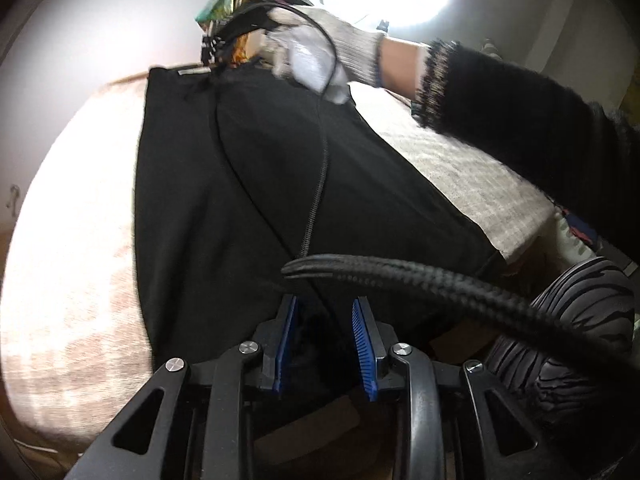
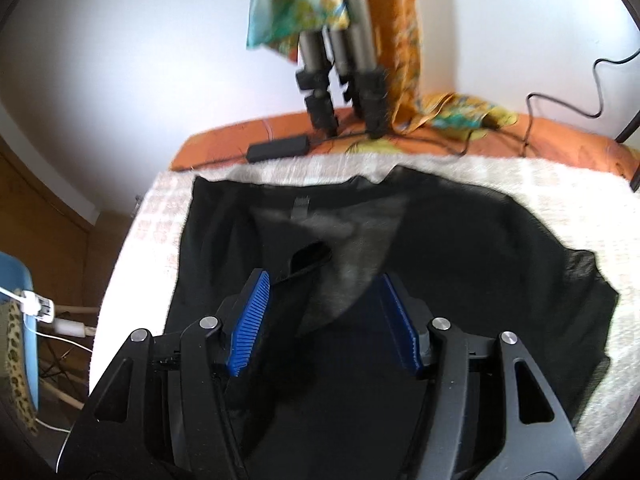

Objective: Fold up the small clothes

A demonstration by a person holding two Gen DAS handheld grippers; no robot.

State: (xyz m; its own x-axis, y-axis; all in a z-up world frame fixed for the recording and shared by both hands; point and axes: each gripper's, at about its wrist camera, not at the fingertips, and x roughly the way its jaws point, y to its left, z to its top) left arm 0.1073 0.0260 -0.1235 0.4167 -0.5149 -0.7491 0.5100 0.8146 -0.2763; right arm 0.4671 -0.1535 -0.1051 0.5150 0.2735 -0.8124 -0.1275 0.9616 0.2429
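Here a black garment (image 2: pixel 460 248) lies spread on a pale woven cover (image 2: pixel 152 216) over a bed, near a white wall (image 2: pixel 120 60) where tripod legs (image 2: pixel 344 80) draped with patterned cloth stand. The left gripper (image 1: pixel 324 336) hangs partly open over the garment's near edge, gripping nothing. The right gripper (image 2: pixel 324 320) stands wider apart above the fabric, also empty. A gloved hand (image 1: pixel 320 56) reaches across the far hem.
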